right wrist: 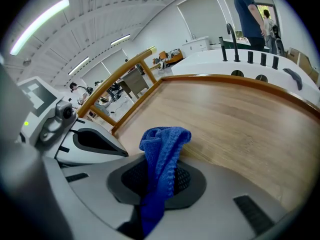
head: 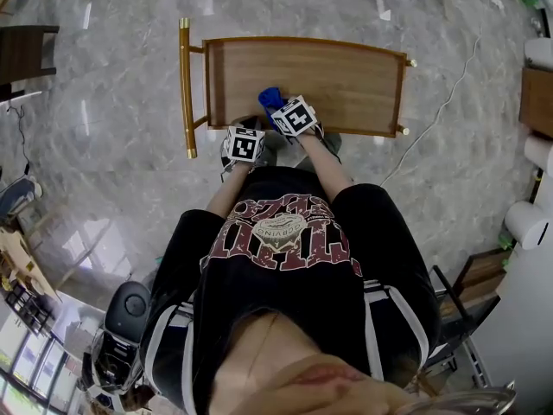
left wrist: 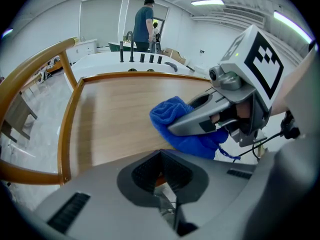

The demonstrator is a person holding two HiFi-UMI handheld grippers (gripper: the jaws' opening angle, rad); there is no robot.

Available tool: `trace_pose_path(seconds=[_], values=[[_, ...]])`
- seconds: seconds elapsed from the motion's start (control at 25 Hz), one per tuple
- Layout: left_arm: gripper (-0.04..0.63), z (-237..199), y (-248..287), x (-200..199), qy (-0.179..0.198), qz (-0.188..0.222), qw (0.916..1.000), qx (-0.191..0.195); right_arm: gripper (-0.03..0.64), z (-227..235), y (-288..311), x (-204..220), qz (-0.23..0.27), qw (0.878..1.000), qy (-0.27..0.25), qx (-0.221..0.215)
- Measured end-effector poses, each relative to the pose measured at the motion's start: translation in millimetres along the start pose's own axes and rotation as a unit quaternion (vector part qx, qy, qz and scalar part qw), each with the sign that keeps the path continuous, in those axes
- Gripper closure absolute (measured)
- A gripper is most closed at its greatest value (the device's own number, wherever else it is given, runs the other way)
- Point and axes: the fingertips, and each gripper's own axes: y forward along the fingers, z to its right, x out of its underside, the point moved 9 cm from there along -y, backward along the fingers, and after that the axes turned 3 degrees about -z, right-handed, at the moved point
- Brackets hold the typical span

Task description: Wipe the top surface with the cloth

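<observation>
A blue cloth [head: 270, 97] rests bunched on the near edge of the wooden top surface [head: 346, 74] of a gold-framed cart. My right gripper [head: 278, 104] is shut on the blue cloth [right wrist: 161, 149], which stands up between its jaws and hangs down behind them, above the wooden top surface [right wrist: 240, 114]. My left gripper [head: 244, 131] sits just left of it at the cart's near edge, off the cloth. In the left gripper view the left gripper [left wrist: 161, 160] has its jaws together with nothing in them, and the blue cloth [left wrist: 192, 141] lies to the right.
The cart's gold handle rail [head: 185, 85] runs along its left end, and a raised rim [left wrist: 65, 129] edges the top. A white cable [head: 449, 93] trails over the marble floor on the right. A person [left wrist: 145, 21] stands far off by a white counter [left wrist: 115, 61].
</observation>
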Motion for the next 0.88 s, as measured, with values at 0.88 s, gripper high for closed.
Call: trace_pose_path(seconds=[0.88], values=[[0.549, 45.0, 29.2, -28.8, 0.070, -0.023, 0.9966, 0.038, 0.558, 40.3, -39.7, 34.9, 0.022, 0.998, 0.057, 0.034]])
